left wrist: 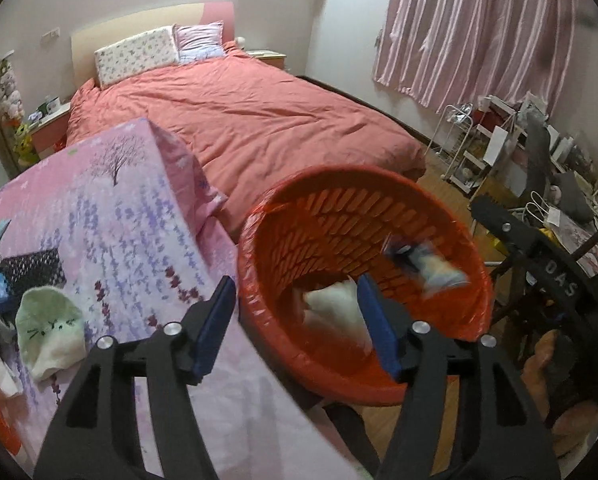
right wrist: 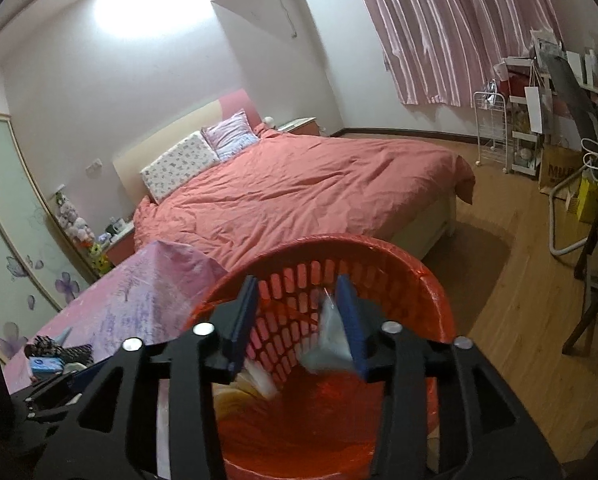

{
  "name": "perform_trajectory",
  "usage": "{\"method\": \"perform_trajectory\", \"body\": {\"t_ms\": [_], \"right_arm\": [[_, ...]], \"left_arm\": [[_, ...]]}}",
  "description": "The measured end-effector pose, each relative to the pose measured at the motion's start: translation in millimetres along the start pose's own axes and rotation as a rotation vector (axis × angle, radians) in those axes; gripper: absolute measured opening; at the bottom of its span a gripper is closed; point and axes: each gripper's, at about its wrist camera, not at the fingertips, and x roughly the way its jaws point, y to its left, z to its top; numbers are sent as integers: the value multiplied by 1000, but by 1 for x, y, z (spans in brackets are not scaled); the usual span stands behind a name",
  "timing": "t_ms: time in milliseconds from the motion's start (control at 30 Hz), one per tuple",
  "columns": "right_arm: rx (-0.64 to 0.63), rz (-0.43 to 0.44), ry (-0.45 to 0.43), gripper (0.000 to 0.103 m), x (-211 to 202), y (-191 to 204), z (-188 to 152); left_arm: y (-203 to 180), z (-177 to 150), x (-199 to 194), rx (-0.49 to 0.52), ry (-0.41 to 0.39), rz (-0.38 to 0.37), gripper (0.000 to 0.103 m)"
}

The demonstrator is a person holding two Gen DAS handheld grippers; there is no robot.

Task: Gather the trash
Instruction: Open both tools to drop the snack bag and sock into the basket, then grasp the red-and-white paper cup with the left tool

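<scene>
A red slatted basket (left wrist: 479, 280) lined with a red bag stands beside a table, tilted toward me. My left gripper (left wrist: 298, 304) hangs over its near rim, open; crumpled white paper (left wrist: 331, 312) lies inside the basket, by the right finger. A blurred blue-and-white wrapper (left wrist: 429, 266) is in the air inside the basket. My right gripper (right wrist: 298, 312) is over the same basket (right wrist: 431, 280), open; a blurred grey-white packet (right wrist: 331, 340) sits against its right finger (right wrist: 351, 316), clear of the left one. More pale trash lies on the basket's bottom.
The table under a pink flowered cloth (left wrist: 119, 208) holds a green cat-face cloth (left wrist: 51, 328), a tissue pack (right wrist: 45, 365) and dark patterned items. A bed with a salmon quilt (left wrist: 239, 120) lies beyond. Wire racks (left wrist: 475, 148), bags and a chair (right wrist: 595, 280) crowd the right.
</scene>
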Motion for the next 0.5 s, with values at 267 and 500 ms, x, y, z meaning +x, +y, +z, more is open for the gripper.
{"method": "perform_trajectory", "body": {"t_ms": [267, 500], "right_arm": [[-59, -17, -8, 69, -12, 10, 1], [-113, 16, 32, 73, -18, 35, -9]], "left_arm": [[29, -18, -28, -20, -19, 80, 76], [68, -50, -83, -60, -71, 194, 83]]}}
